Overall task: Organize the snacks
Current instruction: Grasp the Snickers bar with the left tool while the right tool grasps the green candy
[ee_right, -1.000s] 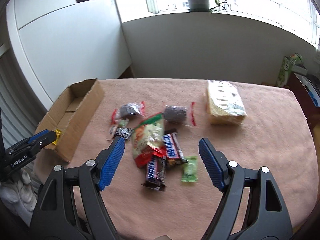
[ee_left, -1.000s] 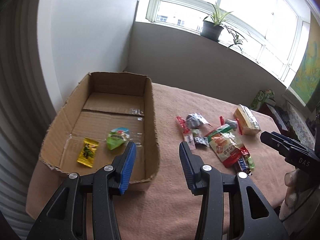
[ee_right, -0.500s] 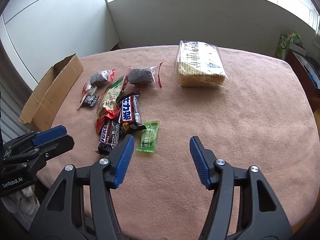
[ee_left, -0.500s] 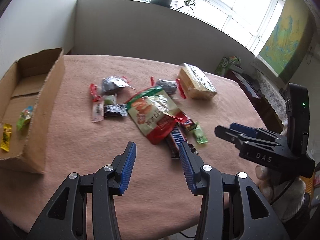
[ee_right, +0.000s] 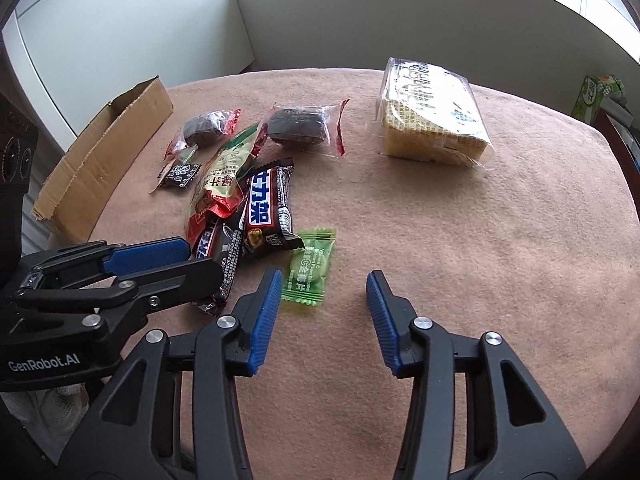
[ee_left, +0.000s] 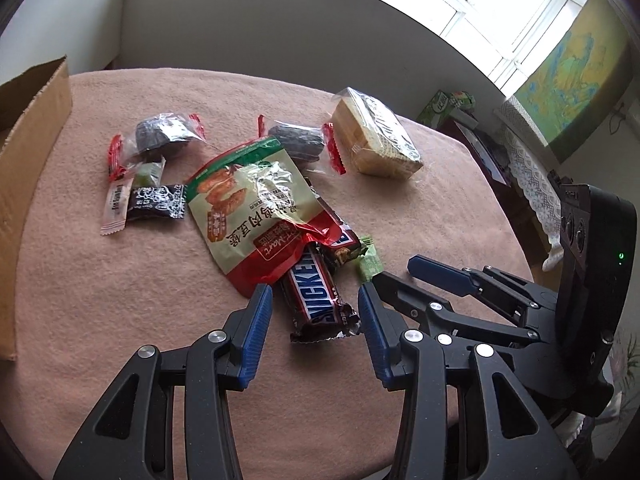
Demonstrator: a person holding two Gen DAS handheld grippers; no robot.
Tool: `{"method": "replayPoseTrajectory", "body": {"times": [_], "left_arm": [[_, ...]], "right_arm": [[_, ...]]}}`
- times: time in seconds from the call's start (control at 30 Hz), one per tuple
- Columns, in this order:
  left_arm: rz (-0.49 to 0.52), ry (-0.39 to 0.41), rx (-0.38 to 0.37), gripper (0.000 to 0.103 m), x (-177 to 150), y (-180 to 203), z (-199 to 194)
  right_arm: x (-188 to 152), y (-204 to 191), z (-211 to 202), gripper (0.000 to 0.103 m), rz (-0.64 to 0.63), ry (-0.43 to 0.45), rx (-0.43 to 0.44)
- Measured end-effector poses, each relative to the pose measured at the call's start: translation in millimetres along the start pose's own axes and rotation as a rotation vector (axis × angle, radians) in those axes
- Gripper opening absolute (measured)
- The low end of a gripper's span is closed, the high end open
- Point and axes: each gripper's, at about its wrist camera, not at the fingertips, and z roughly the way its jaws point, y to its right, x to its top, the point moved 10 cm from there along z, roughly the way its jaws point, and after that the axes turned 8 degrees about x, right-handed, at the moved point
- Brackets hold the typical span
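Note:
A Snickers bar (ee_left: 316, 292) lies on the pink tablecloth with its near end between the fingers of my left gripper (ee_left: 314, 300). The pads stand apart from it, so the gripper is open. My right gripper (ee_right: 324, 280) hovers low over a green candy (ee_right: 308, 272). Its jaws are closing, the candy lies just inside the left finger (ee_right: 264, 312), and nothing is pressed. A second chocolate bar (ee_right: 266, 208) and a large red and beige snack bag (ee_left: 248, 208) overlap the Snickers bar. The right gripper (ee_left: 400, 272) also shows beside the left one.
A cardboard box (ee_left: 28, 140) stands at the table's left edge. Two dark cakes in clear wrappers (ee_left: 160, 136) (ee_left: 296, 140), small candies (ee_left: 156, 202) and a wafer pack (ee_right: 432, 120) lie farther back. Bare cloth spreads to the right of the candy.
The left gripper swung from the box over to the snack pile and dropped around the Snickers bar. The right gripper sank toward the green candy and its jaws narrowed.

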Motion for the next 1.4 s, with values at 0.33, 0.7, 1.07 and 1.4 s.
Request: {"method": "replayPoseTrajectory", "body": {"times": [0.33,0.7,1.07,1.4], "left_arm": [[0.02,-0.002,0.053,0.04,6.3,-5.6,11.0],[0.107,0.004,0.098,0.035,15.8,-5.7,16.6],[0.189,0.023,0.167,0.035,18.6,1.4,24.9],[0.169,0.031,0.131,0.027,4.1,-8.1,14.8]], "right_arm": [[3.9,-9.1,12.2,0.042,-0.082,-0.02,-0.04],[5.4,4.7,9.1,0.026,-0.111,-0.028,-0.108],[4.3,13.4,5.8,0.025,-0.082,-0.016,-0.106],[-13.0,23.4,-10.3,0.025,-0.013,0.001,-0.091]]}}
